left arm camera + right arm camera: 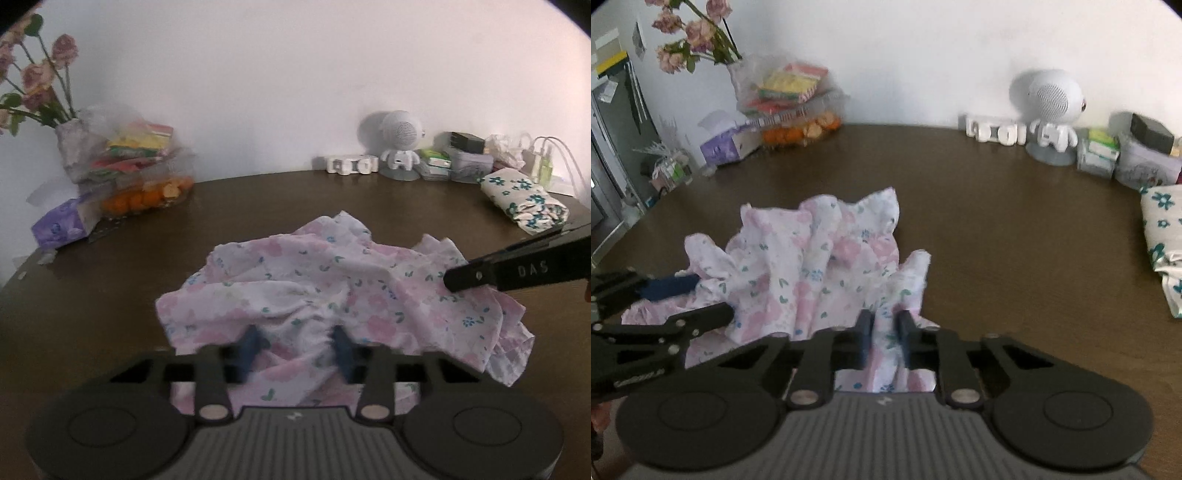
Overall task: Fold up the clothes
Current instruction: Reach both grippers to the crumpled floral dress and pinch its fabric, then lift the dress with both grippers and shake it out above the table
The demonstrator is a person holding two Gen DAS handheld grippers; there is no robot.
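Garment: we are viewing a pink floral garment (332, 291), rumpled, lying mid-table (997, 229).
Handling: we are judging it light, thin, soft, prone to slipping; we are favouring edges or corners for holds.
Left gripper (295, 345): we are seeing its fingers spread wide, cloth between, not pinched.
Right gripper (884, 338): we are seeing it clamping a cloth fold narrowly.
Nearby: a folded green-flowered cloth (524, 201) is sitting far right.
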